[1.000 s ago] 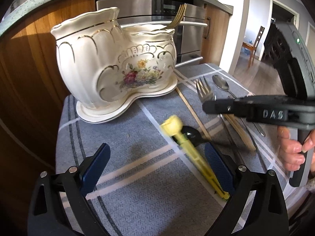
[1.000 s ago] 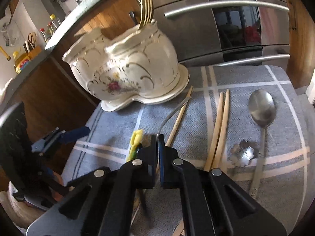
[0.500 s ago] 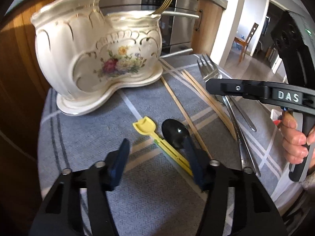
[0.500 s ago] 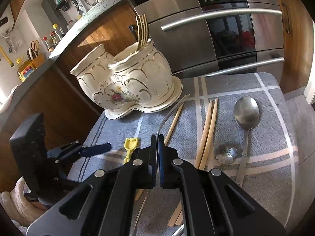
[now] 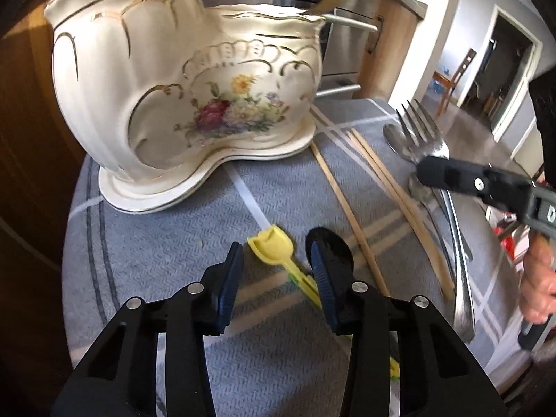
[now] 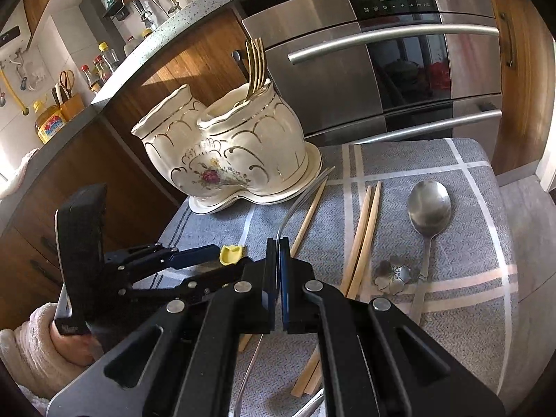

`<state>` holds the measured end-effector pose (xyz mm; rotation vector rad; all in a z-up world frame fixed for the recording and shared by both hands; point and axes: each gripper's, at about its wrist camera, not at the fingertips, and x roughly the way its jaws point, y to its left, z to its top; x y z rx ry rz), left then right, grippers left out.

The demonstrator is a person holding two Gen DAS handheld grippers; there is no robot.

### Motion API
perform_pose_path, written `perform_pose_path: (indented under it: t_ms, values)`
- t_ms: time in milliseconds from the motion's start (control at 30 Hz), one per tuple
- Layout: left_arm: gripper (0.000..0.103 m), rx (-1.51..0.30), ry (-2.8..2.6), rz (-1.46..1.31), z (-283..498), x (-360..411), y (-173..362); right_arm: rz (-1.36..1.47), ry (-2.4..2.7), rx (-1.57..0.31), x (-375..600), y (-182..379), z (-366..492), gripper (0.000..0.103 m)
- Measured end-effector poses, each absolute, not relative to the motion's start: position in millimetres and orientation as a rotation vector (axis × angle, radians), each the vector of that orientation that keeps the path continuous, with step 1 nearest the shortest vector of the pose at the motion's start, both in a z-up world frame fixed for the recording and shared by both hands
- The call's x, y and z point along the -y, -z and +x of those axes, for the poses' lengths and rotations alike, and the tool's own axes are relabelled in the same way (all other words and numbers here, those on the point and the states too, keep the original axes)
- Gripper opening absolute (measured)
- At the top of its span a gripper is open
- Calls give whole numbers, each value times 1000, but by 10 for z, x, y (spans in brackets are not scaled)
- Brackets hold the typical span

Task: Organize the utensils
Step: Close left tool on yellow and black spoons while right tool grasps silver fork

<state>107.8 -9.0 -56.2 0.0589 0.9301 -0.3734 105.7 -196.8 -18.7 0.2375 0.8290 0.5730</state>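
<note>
A cream ceramic holder (image 5: 180,104) (image 6: 226,153) stands at the back of the grey cloth with a gold fork (image 6: 255,66) in it. A yellow toy scoop (image 5: 271,246) (image 6: 231,253) lies on the cloth beside a black spoon (image 5: 330,243). My left gripper (image 5: 276,264) (image 6: 208,260) straddles the scoop's handle. Its jaws are closing, and the pads stand apart from the handle. My right gripper (image 6: 278,243) (image 5: 434,173) is shut on a silver fork (image 5: 420,128) (image 6: 295,205), held above the cloth with its tines toward the holder.
Wooden chopsticks (image 5: 347,215) (image 6: 361,229), a silver spoon (image 6: 429,208) and a small flower-shaped spoon (image 6: 394,274) lie to the right on the cloth (image 5: 173,260). A steel oven (image 6: 399,69) and wooden cabinets stand behind. The table edge drops off at the right.
My left gripper moved in toward the holder and its jaws narrowed around the yellow scoop. The right gripper stays shut on the silver fork and has backed off slightly.
</note>
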Motion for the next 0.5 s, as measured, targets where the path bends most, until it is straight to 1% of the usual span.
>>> perform_pose_path:
  t_ms: [167, 233, 267, 400, 500]
  values:
    - [41, -913, 340, 124, 1095, 201, 576, 234, -584, -826, 1966, 168, 1044, 2]
    - [39, -907, 333, 147, 1077, 241, 584, 235, -591, -823, 1965, 157, 1033, 2]
    - [36, -903, 329, 152, 1070, 245, 583, 233, -592, -822, 1964, 154, 1026, 2]
    - [30, -917, 348, 98, 1058, 137, 565, 229, -604, -823, 1955, 150, 1013, 2]
    - [28, -924, 364, 58, 1052, 37, 565, 231, -609, -822, 1962, 144, 1011, 2]
